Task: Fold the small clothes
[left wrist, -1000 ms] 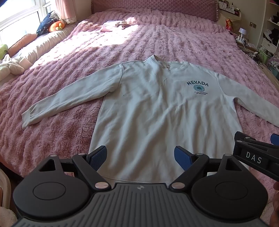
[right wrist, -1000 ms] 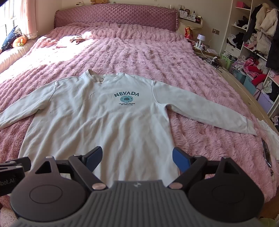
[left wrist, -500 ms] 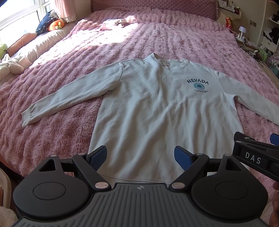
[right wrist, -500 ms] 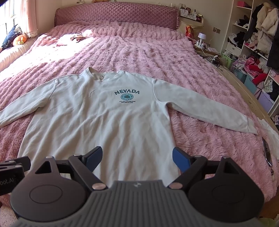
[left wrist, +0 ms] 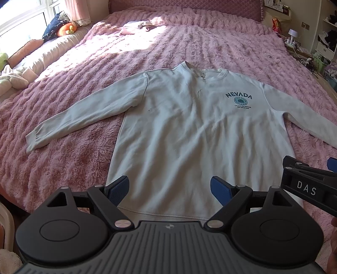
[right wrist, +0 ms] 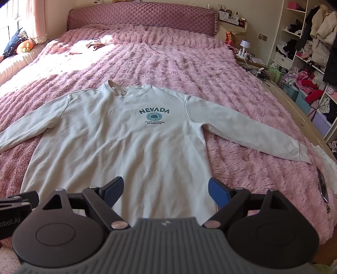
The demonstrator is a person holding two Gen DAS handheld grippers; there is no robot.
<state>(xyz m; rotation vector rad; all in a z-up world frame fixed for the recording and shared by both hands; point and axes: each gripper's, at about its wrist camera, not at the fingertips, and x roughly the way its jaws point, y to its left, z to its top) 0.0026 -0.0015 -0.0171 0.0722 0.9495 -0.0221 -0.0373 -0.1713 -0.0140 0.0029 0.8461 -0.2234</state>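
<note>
**Grippers poised at the hem of a spread sweatshirt**

Left gripper (left wrist: 169, 188) hung with its blue pads spread wide, holding nothing, just above the hem of the white NEVADA sweatshirt (left wrist: 189, 130). From the left wrist view, the sweatshirt lay front up and flat on the pink fuzzy bedspread (left wrist: 189, 42), collar pointing away from the hem and toward the quilted headboard. Its left sleeve (left wrist: 84, 118) stretched out from the body at a slant, cuff resting on the bedspread well apart from the hem. Laid out this way, the garment looked ready for a first fold, with no layer yet turned over. Part of the right gripper (left wrist: 311, 185) showed beside the hem's right corner.

From the right wrist view, the right gripper (right wrist: 165, 190) was likewise spread and empty, hovering over the sweatshirt's (right wrist: 126, 147) hem toward its right side. The right sleeve (right wrist: 252, 134) reached out from the body, its cuff near the bed's edge. Both tools sat at the hem probably because the bottom corners are the natural places to pinch. A small pile of pink clothing (right wrist: 88, 45) lay far beyond the collar, near the headboard (right wrist: 143, 16).
</note>
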